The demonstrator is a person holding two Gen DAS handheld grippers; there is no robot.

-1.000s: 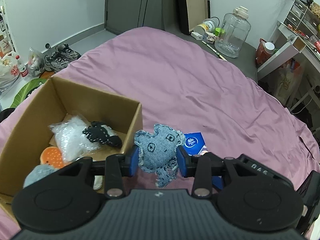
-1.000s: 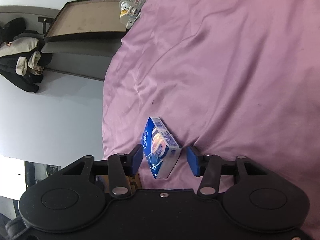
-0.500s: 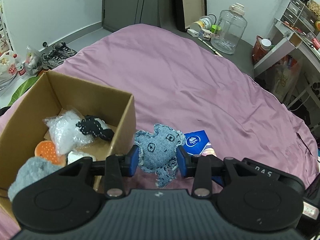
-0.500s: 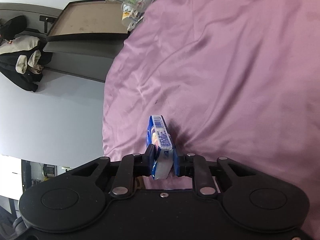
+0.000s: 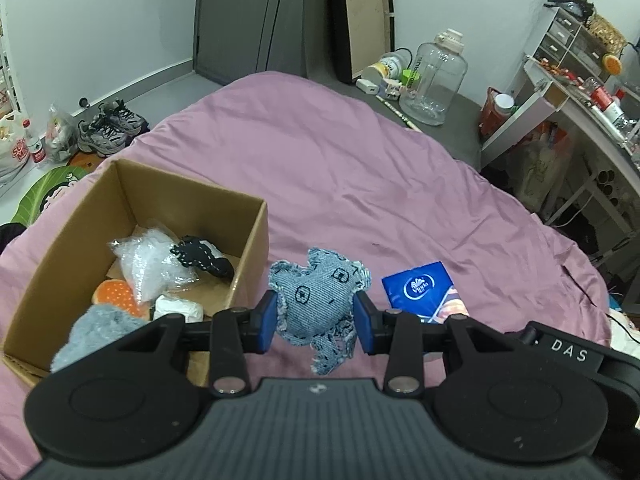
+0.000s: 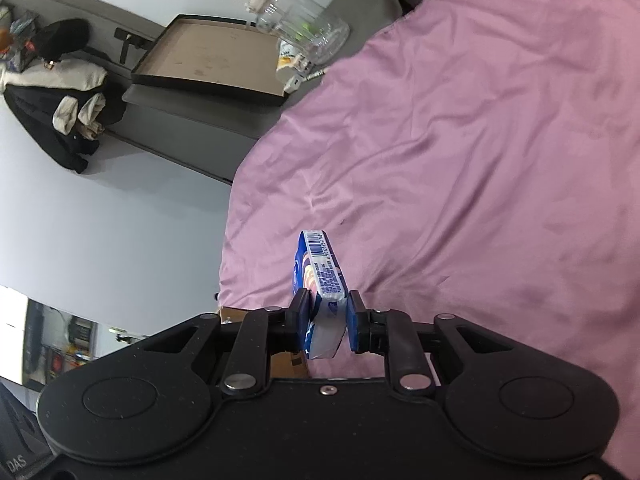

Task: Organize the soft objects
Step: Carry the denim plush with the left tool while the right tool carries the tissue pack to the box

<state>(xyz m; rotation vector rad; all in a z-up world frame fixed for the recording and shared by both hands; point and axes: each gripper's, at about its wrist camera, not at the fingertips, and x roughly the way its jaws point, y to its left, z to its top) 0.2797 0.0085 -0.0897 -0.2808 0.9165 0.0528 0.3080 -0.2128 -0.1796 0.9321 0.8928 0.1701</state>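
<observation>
My left gripper (image 5: 316, 320) is shut on a frayed denim soft toy (image 5: 318, 304) and holds it above the pink bedspread (image 5: 360, 184), just right of an open cardboard box (image 5: 256, 236). The box holds a clear plastic bag (image 5: 148, 260), a black stitched toy (image 5: 202, 260), an orange piece (image 5: 114, 294), a white piece (image 5: 178, 308) and a grey fuzzy item (image 5: 100, 328). My right gripper (image 6: 326, 322) is shut on a blue tissue pack (image 6: 320, 276), lifted off the bedspread (image 6: 480, 160). The pack also shows in the left wrist view (image 5: 424, 288).
Beyond the bed stand a large clear water jug (image 5: 434, 80), a leaning board (image 5: 366, 16) and a cluttered desk (image 5: 580, 92) at right. Shoes (image 5: 110, 128) and bags lie on the floor at left. The bed's edge runs along the right.
My right gripper closed on the tissue pack and lifted it off the bedspread. My left gripper rose a little with the denim toy and shifted right of the box.
</observation>
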